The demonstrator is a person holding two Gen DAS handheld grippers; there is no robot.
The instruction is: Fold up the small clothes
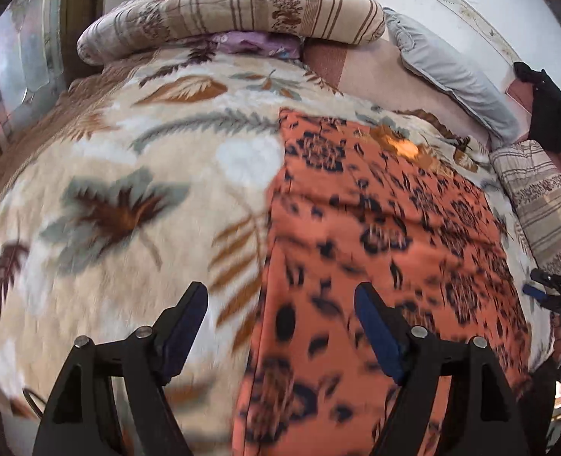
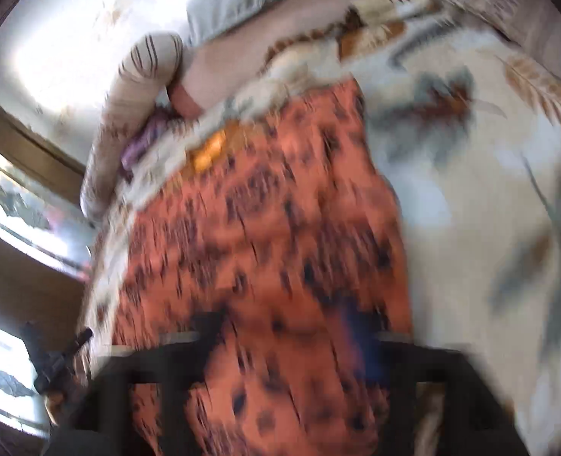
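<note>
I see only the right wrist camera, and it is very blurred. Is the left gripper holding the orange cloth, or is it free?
Observer: It is free. In the left wrist view the left gripper has its jaws wide open, with nothing pinched between them.
Operator: Where is it over the cloth?
Observer: It is above the edge of the orange patterned garment that lies on the left of that picture. One jaw is over the garment, the other over the leaf-print blanket.
Operator: Is that edge tidy?
Observer: Yes, it runs fairly straight down the picture. The garment lies flat on the blanket with only shallow creases.
</note>
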